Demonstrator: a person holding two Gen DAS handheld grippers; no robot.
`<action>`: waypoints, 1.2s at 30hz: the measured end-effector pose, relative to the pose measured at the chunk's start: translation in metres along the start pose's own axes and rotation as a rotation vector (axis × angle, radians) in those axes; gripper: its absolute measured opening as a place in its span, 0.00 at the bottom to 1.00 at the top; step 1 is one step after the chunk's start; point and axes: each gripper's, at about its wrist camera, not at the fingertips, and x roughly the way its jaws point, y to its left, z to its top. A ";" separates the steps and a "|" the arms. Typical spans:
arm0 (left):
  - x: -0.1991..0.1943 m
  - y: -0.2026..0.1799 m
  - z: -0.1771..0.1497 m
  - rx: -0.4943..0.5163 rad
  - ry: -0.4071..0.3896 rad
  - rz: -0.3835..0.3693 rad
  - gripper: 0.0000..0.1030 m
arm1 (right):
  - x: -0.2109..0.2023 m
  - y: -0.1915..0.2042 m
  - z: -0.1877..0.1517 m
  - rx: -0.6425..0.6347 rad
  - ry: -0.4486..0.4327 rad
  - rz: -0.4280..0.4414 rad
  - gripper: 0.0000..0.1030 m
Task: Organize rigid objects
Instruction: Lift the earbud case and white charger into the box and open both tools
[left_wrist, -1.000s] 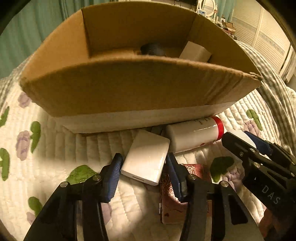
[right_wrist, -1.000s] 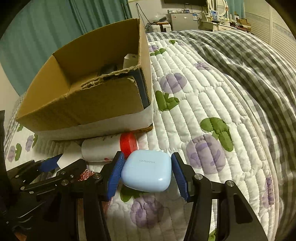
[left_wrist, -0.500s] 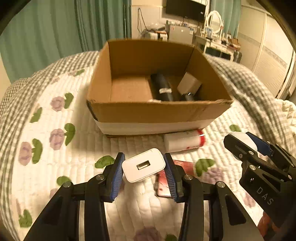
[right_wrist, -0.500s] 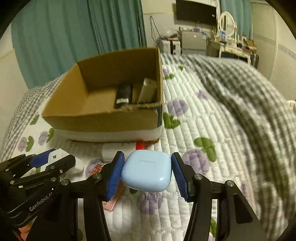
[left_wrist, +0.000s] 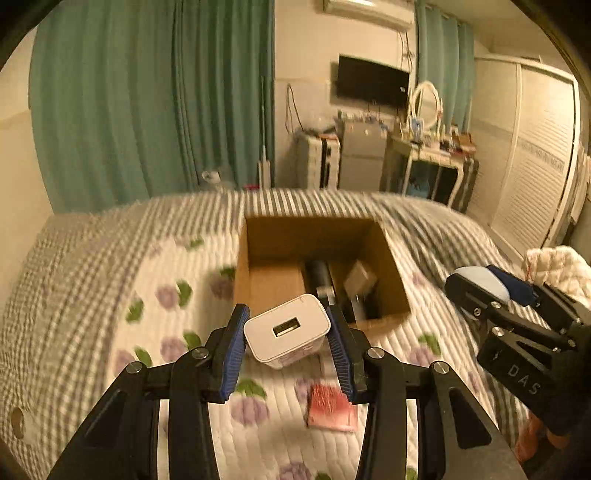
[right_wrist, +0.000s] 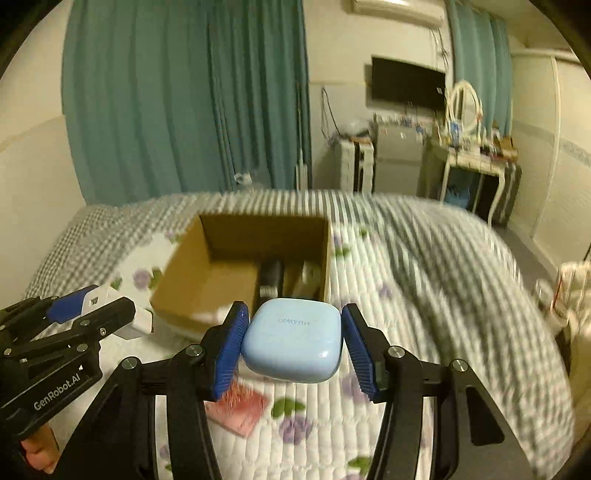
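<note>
Left wrist view: my left gripper (left_wrist: 287, 338) pinches the white USB charger (left_wrist: 286, 331), raised above the quilt (left_wrist: 92, 314) before the cardboard box (left_wrist: 266, 284). Right wrist view: my right gripper (right_wrist: 293, 343) clamps the blue earbud case (right_wrist: 293, 345) in front of that box.

Teal curtains (left_wrist: 155, 110) cover the back wall, a dark TV (left_wrist: 373, 85) hangs above cluttered furniture, warm dim lighting.

Two hand-held grippers: left (left_wrist: 286, 339), right (right_wrist: 293, 347). One white charger (left_wrist: 286, 332), one blue earbud case (right_wrist: 293, 345), one cardboard box (left_wrist: 273, 243), one red packet (left_wrist: 330, 408). Inside the box, one black cylinder (left_wrist: 319, 275) and one white block (left_wrist: 358, 275).
</note>
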 end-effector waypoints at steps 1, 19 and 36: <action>0.000 0.002 0.007 -0.001 -0.013 0.003 0.42 | -0.002 0.001 0.007 -0.012 -0.013 0.002 0.51; 0.110 0.008 0.029 0.027 0.004 0.053 0.41 | 0.118 0.014 0.065 -0.055 0.005 0.074 0.51; 0.158 0.011 0.008 0.011 0.075 0.070 0.44 | 0.197 0.007 0.042 -0.041 0.115 0.083 0.54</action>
